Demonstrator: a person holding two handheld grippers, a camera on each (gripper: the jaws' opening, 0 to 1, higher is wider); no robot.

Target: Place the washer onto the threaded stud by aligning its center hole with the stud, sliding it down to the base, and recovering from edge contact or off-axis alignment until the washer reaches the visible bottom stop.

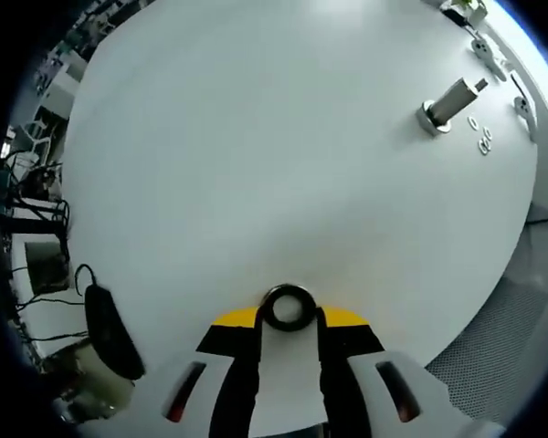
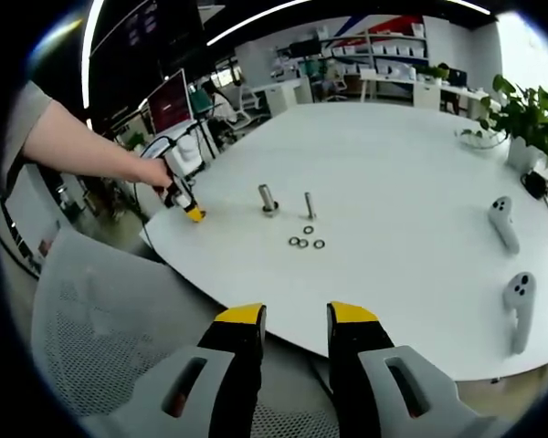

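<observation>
1. Already the left gripper (image 1: pixel 288 315) has a washer (image 1: pixel 287 307) pinched between its yellow-tipped jaws, held low over the near edge of the white counter (image 1: pixel 256 164). So the pick-up looks done.
2. Meanwhile, the threaded stud (image 2: pixel 308 205) stands upright on the counter in the right gripper view, just beside a thicker metal post (image 2: pixel 268 199). No washer can be made out on it, though it is small in the picture.
3. Three spare washers (image 2: pixel 306 238) lie flat on the counter in front of the stud, close together.
4. Over on the counter's far edge in that same view, the left gripper (image 2: pixel 190 210) hangs in the person's hand (image 2: pixel 155 172), well apart from the stud.
5. As for the right gripper (image 2: pixel 295 321), its jaws stand apart with nothing between them, parked off the counter's near edge.
6. Two white controllers (image 2: pixel 502 222) rest off to one side, clear of the work.
7. By the look of it, everything after the grasp is left: carrying the washer across, lining its hole up over the stud, and sliding it down to the base.
</observation>
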